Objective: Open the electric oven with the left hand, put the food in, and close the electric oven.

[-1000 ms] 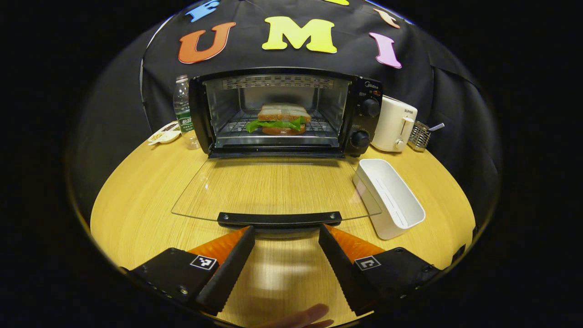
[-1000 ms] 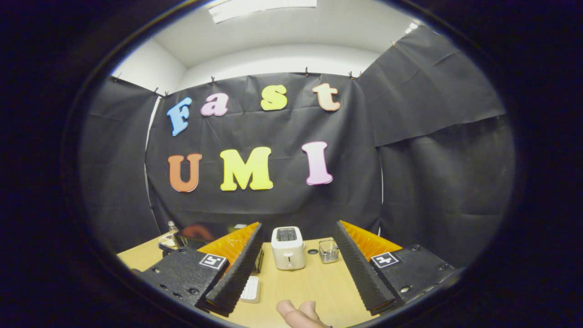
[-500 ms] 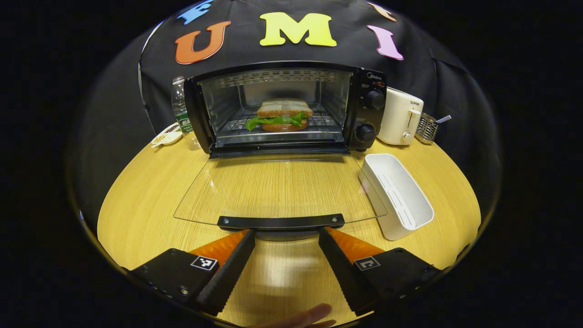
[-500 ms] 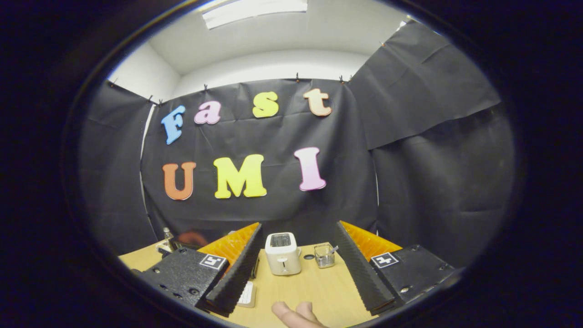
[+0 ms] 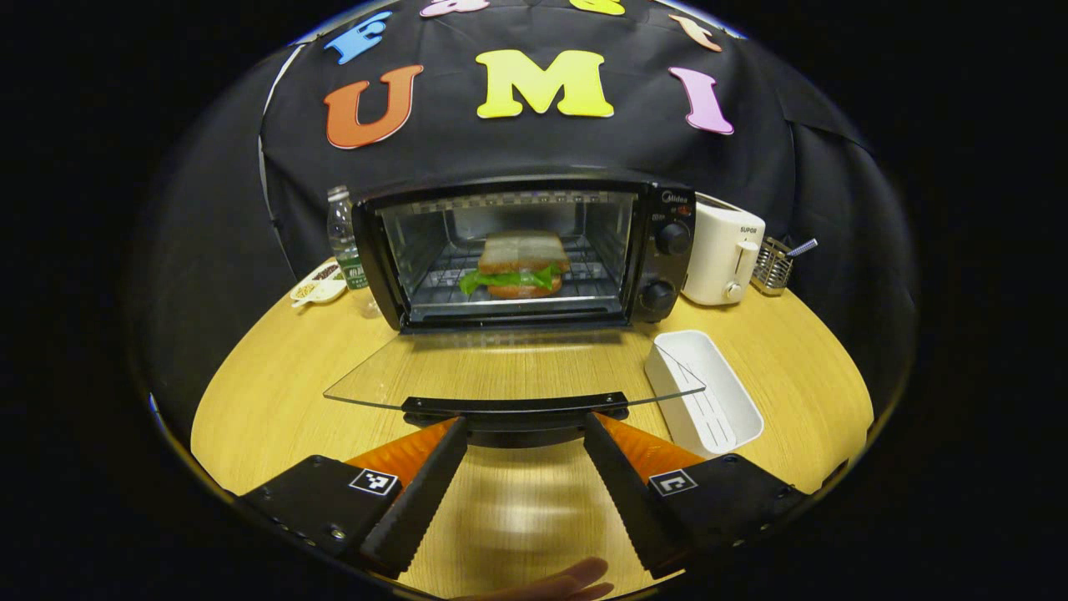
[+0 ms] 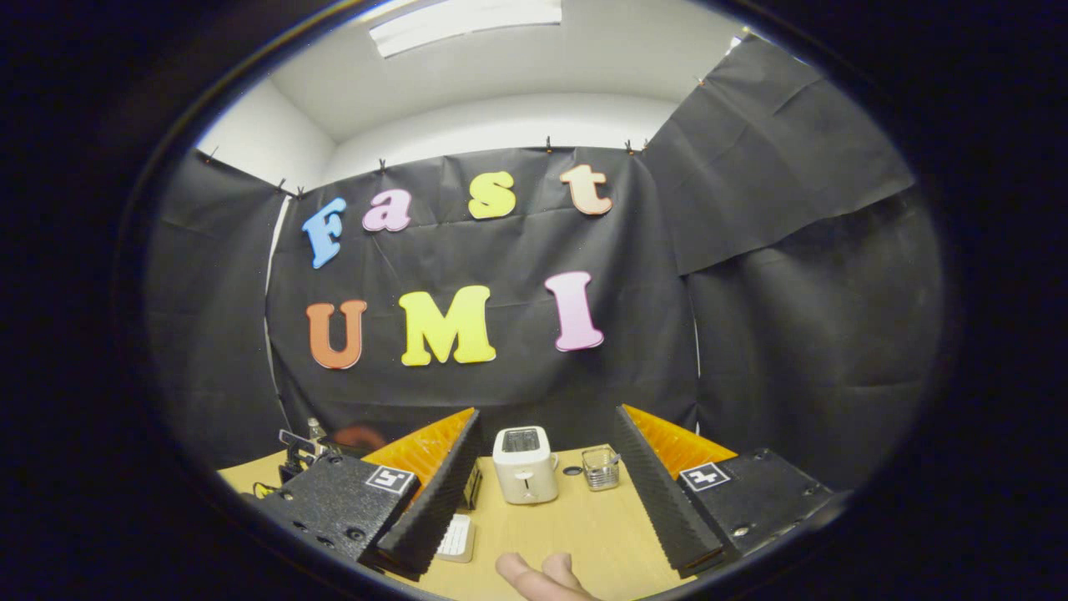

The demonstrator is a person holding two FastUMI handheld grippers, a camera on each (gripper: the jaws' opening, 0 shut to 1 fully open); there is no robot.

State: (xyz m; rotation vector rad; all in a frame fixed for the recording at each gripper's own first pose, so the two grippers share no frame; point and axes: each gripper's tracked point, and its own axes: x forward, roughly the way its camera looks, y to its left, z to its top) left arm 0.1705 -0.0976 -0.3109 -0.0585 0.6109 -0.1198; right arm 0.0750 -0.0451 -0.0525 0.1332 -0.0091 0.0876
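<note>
In the left gripper view, I see my left gripper (image 5: 521,430) at the bottom centre, its jaws spread wide, fingertips just under the black handle (image 5: 515,408) of the glass oven door (image 5: 501,367), which lies nearly flat above the wooden table (image 5: 275,376). The electric oven (image 5: 521,250) sits mid-frame with the sandwich (image 5: 519,265) on its rack, a white tray (image 5: 705,402) at lower right. In the right gripper view, my right gripper (image 6: 546,476) is released too, holding nothing, with a white toaster (image 6: 524,464) between its fingers farther off.

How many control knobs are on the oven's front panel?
2. The upper knob and the lower knob sit one above the other on the panel to the right of the oven cavity.
</note>
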